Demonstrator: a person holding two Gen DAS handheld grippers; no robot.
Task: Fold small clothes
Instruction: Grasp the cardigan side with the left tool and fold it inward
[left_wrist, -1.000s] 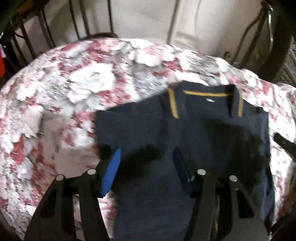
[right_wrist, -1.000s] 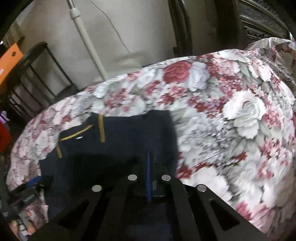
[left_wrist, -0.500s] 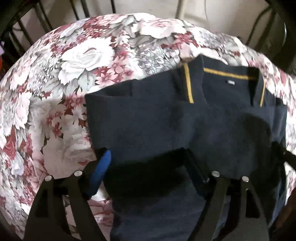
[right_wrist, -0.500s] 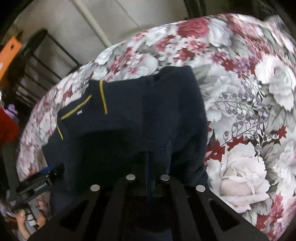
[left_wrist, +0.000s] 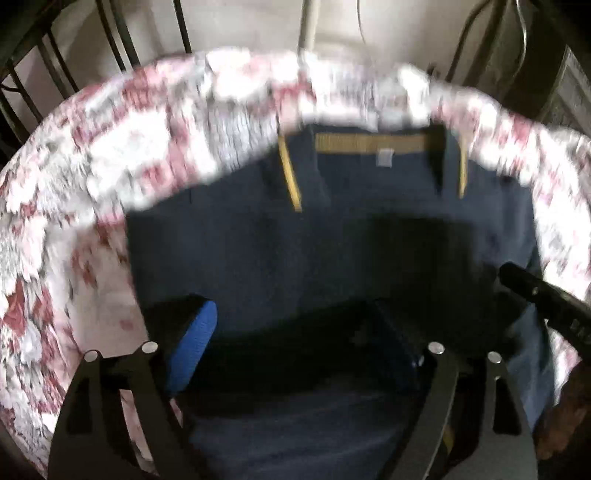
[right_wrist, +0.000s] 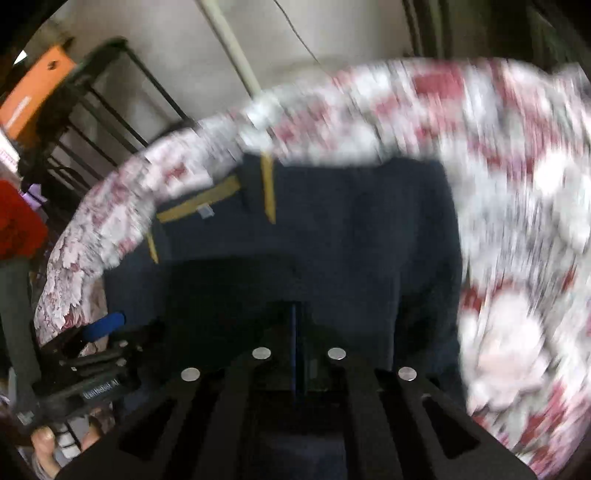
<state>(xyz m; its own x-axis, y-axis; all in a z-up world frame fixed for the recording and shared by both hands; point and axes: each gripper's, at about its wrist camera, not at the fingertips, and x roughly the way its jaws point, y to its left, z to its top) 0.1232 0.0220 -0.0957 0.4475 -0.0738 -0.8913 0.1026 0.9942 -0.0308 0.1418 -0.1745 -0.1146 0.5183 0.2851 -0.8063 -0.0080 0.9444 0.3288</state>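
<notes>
Left hand-held gripper (left_wrist: 295, 339) just opened wider, one navy shirt (left_wrist: 369, 240), one floral cloth (left_wrist: 110, 155)

My left claw (left_wrist: 295, 339) is hovering over the navy polo shirt (left_wrist: 332, 236), its jaws standing wide after just opening, with nothing pinched between the blue pads (left_wrist: 192, 350); the lower shirt cloth is lying under the gap. The shirt is lying on the flowered cloth (left_wrist: 110, 155), its yellow-trimmed collar (left_wrist: 373, 142) at the far side and a small white label below the trim. The dark tip of my right claw (left_wrist: 535, 291) is poking in at the shirt's right edge.
</notes>
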